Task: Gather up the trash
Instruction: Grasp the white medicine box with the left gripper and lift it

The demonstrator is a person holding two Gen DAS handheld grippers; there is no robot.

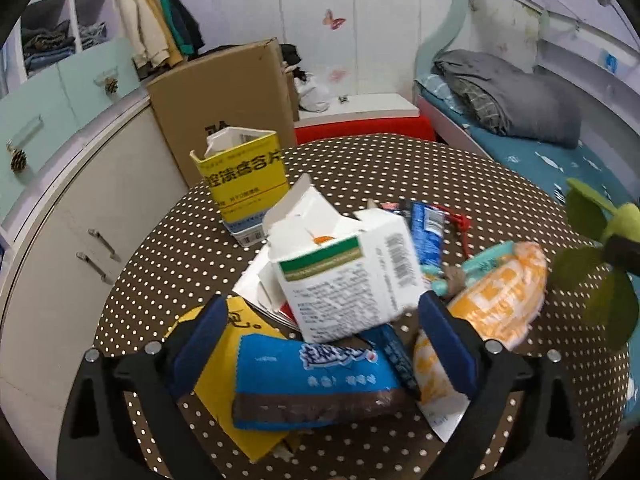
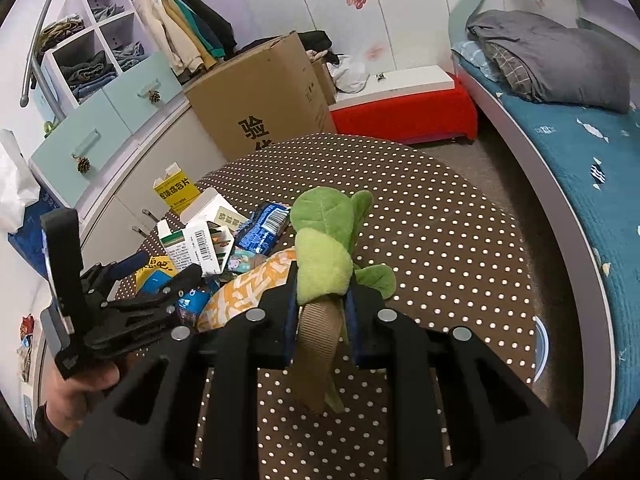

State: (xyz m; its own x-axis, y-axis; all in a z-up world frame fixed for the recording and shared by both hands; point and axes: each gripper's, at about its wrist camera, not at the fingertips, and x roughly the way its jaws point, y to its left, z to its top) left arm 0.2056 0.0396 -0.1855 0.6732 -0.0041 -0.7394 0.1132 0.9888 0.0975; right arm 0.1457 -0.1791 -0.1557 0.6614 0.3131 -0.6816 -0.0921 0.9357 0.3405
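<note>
Plush plant [image 2: 322, 264] in right tool [image 2: 320, 322]

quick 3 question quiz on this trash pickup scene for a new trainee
1. True or false: the right gripper is shut on the green plush plant.
2. The left gripper hangs open over: A) blue snack wrapper B) a glass bottle C) a shoe
3. What colour is the upright open box at the far edge of the polka-dot table?

Key: 1 true; 2 A; 3 yellow.
</note>
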